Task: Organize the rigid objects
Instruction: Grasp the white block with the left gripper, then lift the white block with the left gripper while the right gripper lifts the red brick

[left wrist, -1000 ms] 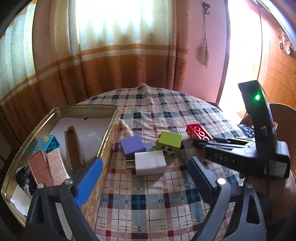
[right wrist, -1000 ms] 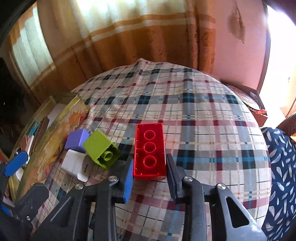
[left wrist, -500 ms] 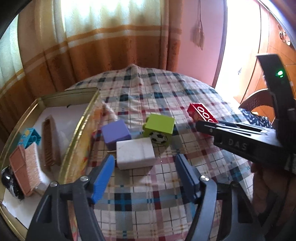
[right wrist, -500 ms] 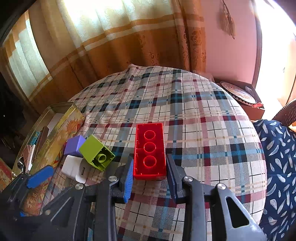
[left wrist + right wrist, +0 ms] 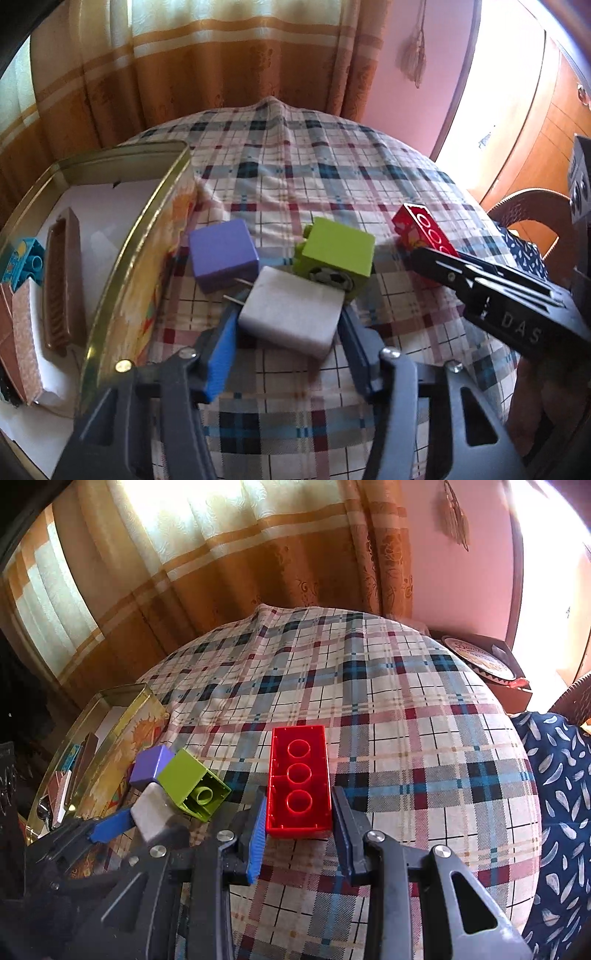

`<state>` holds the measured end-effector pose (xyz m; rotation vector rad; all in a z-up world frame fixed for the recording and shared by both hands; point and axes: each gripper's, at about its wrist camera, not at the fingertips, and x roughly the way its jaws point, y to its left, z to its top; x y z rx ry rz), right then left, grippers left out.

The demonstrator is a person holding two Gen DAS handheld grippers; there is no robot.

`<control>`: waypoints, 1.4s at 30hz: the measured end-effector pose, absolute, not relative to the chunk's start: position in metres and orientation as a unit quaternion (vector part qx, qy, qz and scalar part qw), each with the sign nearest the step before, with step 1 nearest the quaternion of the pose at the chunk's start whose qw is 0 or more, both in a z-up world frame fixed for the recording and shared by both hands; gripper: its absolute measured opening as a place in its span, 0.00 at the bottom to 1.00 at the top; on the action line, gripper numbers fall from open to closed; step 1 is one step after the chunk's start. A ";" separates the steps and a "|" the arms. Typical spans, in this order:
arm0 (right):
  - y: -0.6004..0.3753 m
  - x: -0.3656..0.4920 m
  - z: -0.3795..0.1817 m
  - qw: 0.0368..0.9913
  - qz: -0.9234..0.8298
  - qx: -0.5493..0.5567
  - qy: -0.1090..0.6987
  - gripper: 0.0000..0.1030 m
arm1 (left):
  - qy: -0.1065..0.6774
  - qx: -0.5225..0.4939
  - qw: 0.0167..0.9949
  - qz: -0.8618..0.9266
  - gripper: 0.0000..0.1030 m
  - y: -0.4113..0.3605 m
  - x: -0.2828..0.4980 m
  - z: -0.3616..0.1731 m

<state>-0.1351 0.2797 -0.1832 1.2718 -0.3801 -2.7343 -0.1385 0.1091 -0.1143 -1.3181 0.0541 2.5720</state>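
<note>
The white plastic plug adapter point(image 5: 291, 317) is bracketed by the 2 fingers of the left tool point(image 5: 286, 328), which are set apart at its sides; contact cannot be told. The red rectangular plastic brick point(image 5: 298, 780) is clamped by the right tool point(image 5: 298, 814), underside up. Both lie on the plaid-covered surface point(image 5: 388, 709), beside the lime-green plastic block point(image 5: 334, 256) and the gold metal tin point(image 5: 147, 236).

Left gripper point(image 5: 286, 325) – jaws parted; right gripper point(image 5: 299, 821) – clamped.
</note>
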 end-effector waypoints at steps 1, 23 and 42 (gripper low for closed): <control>0.280 -0.135 -0.183 0.051 -0.899 0.417 -0.125 0.34 | 0.018 -0.452 0.125 0.883 0.51 0.109 -0.138 -0.114; 0.274 -0.122 -0.168 0.070 -0.921 0.364 -0.122 0.34 | 0.020 -0.344 0.094 0.934 0.50 0.098 -0.104 -0.085; 0.263 -0.103 -0.150 0.070 -0.946 0.303 -0.093 0.34 | 0.006 -0.292 0.075 0.953 0.50 0.088 -0.087 -0.072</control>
